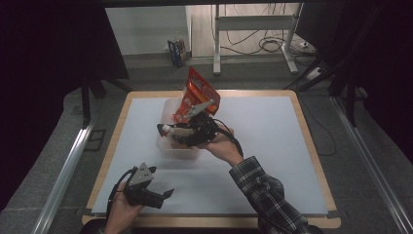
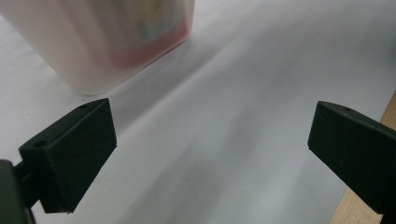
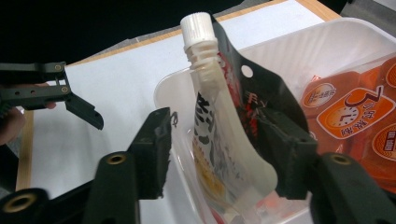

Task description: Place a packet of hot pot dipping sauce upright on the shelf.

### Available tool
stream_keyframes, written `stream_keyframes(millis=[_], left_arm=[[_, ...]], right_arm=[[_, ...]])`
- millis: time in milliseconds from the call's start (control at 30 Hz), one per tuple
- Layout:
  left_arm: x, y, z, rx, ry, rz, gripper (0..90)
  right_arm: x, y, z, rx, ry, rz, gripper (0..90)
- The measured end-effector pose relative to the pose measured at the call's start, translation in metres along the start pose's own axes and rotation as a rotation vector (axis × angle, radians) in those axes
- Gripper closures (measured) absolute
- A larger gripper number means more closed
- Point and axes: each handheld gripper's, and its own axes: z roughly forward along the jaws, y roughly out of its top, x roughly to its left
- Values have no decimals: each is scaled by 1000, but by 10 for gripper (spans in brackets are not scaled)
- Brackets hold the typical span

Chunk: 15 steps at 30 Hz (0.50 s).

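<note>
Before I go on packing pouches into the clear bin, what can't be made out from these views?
- Lower end of the white-capped spouted pouch: cut off by the bottom edge, right gripper view.
- Contents of the translucent plastic bin: blurred through its frosted wall, left gripper view.
- Small print on the orange snack packet: too small, high view.
- Bin floor: hidden by the right hand-held gripper, high view.

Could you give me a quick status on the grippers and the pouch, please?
Left gripper open, idle near table edge. Right gripper jaws apart around spouted pouch, standing in the clear tub. Orange packet beside it.
</note>
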Motion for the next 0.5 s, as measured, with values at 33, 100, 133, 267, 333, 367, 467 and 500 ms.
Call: stream_keyframes(millis=[33,100,133,267,333,367,467,500], left_arm=[[0,0,0,-1,0,0,9],[0,0,0,-2,3,2,9],[0,0,0,0,3,3,9],[0,0,-1,-6,-9,-3,9],[0,0,-1,-16,-10,-8,7],[1,0,-2,-19,-12,-11,5],[1,0,-2,-25,-13,-18,4],[1,0,-2,-25,-13,-18,4]], right_arm=[[0,0,0,3,-1,-1,408],[0,-1,-2,2,1,-8,383],[0,-1,-2,0,2,-6,370],[0,-3,-6,-4,2,2,337],[-1,-4,-8,-8,-3,-2,312],[-1,-4,-10,-9,-7,-2,307],[-1,-6,-14,-19,-5,2,291],[-2,-6,-15,-22,-7,-1,287]])
